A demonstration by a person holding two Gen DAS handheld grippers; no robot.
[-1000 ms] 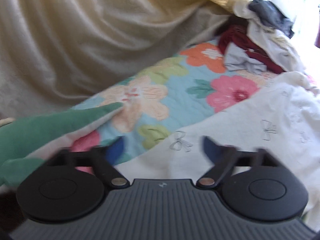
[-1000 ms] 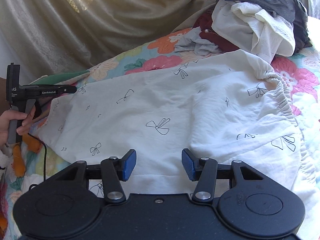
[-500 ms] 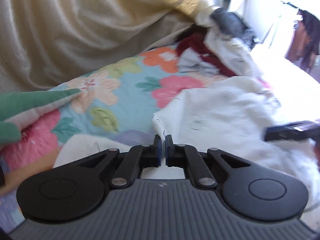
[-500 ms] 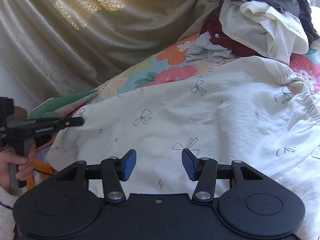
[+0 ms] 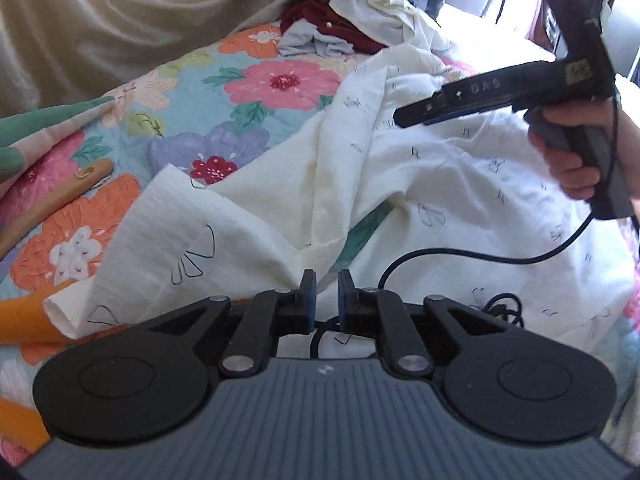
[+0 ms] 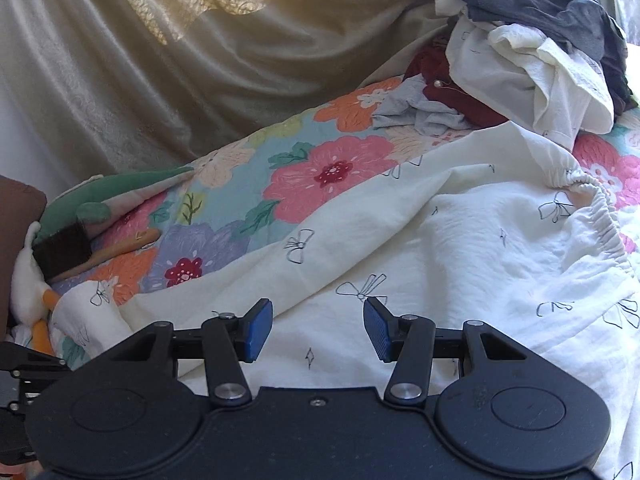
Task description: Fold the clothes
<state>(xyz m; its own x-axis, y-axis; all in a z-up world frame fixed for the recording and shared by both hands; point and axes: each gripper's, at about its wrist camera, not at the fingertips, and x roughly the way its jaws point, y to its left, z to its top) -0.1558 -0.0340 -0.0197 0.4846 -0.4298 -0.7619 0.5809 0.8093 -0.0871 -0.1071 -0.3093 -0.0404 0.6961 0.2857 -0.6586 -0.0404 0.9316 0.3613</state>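
The cream bow-printed garment (image 6: 460, 248) is spread over the floral quilt (image 6: 320, 172), below the heap of unfolded clothes (image 6: 532, 48). A small gap is kept between the jaws of the left gripper (image 5: 325, 296), and no cloth appears to be pinched. The right gripper (image 6: 318, 330) is held wide apart above the garment; what seems to read "DAS" is printed on its side.

You see a bed with a flower quilt (image 6: 320, 172) at the middle. A big tan curtain (image 6: 160, 80) hangs behind it, from 9 to 12 o'clock. Warm sun makes yellow spots on the top of the curtain. Bright light comes in at 2 o'clock.
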